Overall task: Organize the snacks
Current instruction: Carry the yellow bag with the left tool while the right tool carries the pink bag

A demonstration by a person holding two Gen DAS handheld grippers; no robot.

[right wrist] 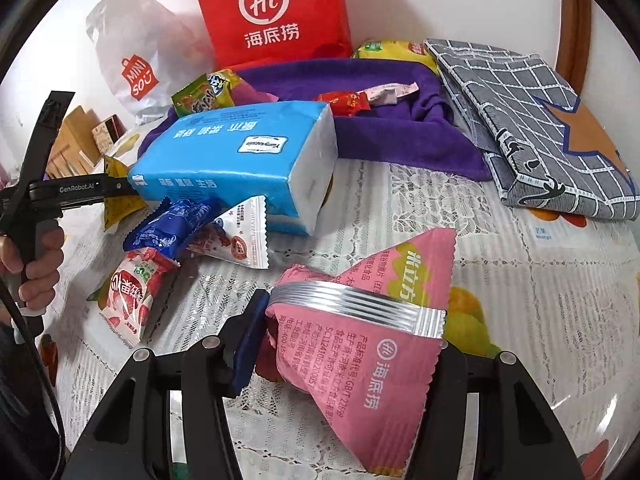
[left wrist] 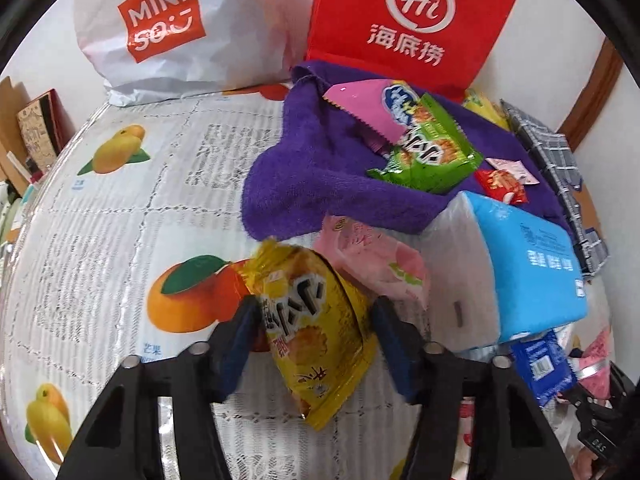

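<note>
My left gripper [left wrist: 316,340] is shut on a yellow snack packet [left wrist: 316,328], held just above the fruit-print tablecloth [left wrist: 120,220]. My right gripper [right wrist: 348,344] is shut on a pink triangular snack packet [right wrist: 368,344]; its right finger is hidden behind the packet. A purple towel [left wrist: 316,168] holds a green packet [left wrist: 432,152], a pink-blue packet [left wrist: 368,108] and a small red packet [left wrist: 502,186]. A pink peach packet [left wrist: 376,260] lies beside the towel. In the right wrist view a blue packet [right wrist: 168,224], a white packet [right wrist: 240,236] and a strawberry packet [right wrist: 132,292] lie loose.
A blue tissue pack [left wrist: 520,264] [right wrist: 236,160] lies between the grippers. A red Haidilao bag [left wrist: 412,20] and a white Miniso bag [left wrist: 160,28] stand at the back wall. A grey checked folded cloth [right wrist: 532,124] lies at the right.
</note>
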